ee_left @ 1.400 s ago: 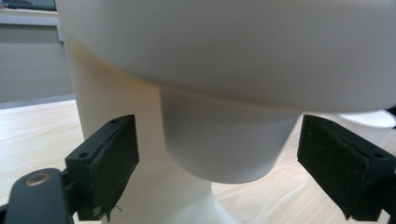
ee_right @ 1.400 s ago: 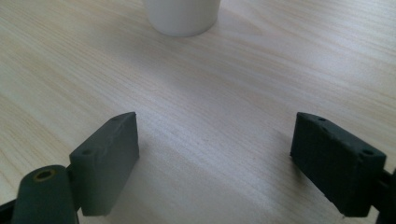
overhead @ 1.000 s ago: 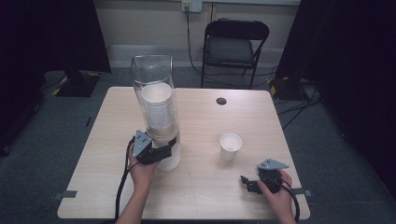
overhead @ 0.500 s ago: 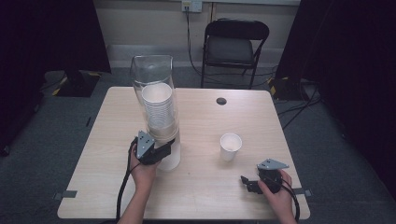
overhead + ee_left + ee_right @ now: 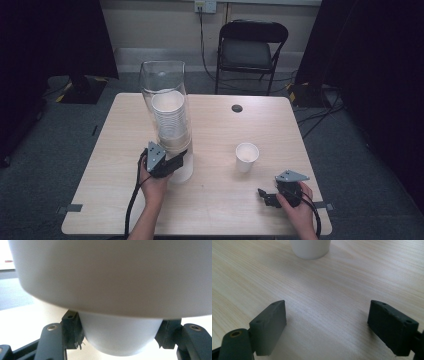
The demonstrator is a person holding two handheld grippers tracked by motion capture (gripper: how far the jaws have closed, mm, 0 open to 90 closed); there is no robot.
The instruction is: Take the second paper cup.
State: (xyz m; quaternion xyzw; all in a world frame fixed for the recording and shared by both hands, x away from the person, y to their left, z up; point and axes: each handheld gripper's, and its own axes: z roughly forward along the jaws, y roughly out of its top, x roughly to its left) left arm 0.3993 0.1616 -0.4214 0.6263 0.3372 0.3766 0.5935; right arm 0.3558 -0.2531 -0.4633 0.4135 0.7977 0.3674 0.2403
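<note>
A clear tube dispenser (image 5: pixel 162 90) stands left of the table's middle with a stack of white paper cups (image 5: pixel 170 120) inside. The lowest cup (image 5: pixel 183 171) pokes out under it. My left gripper (image 5: pixel 177 161) is shut on that cup. In the left gripper view the cup's white bottom (image 5: pixel 120 335) sits between the jaws, and the black pads (image 5: pixel 72 330) press on both of its sides. My right gripper (image 5: pixel 265 196) rests low near the front right edge, open. Bare wood lies between its jaws (image 5: pixel 337 325). A single white cup (image 5: pixel 247 156) stands upright beyond it (image 5: pixel 310 248).
The light wooden table (image 5: pixel 225 210) has a small black grommet (image 5: pixel 237 108) near its far edge. A black folding chair (image 5: pixel 252 50) stands behind the table. Cables trail from both grippers toward the front edge.
My left gripper's jaws have narrowed onto the cup under the dispenser. Both hands stay where they were.
</note>
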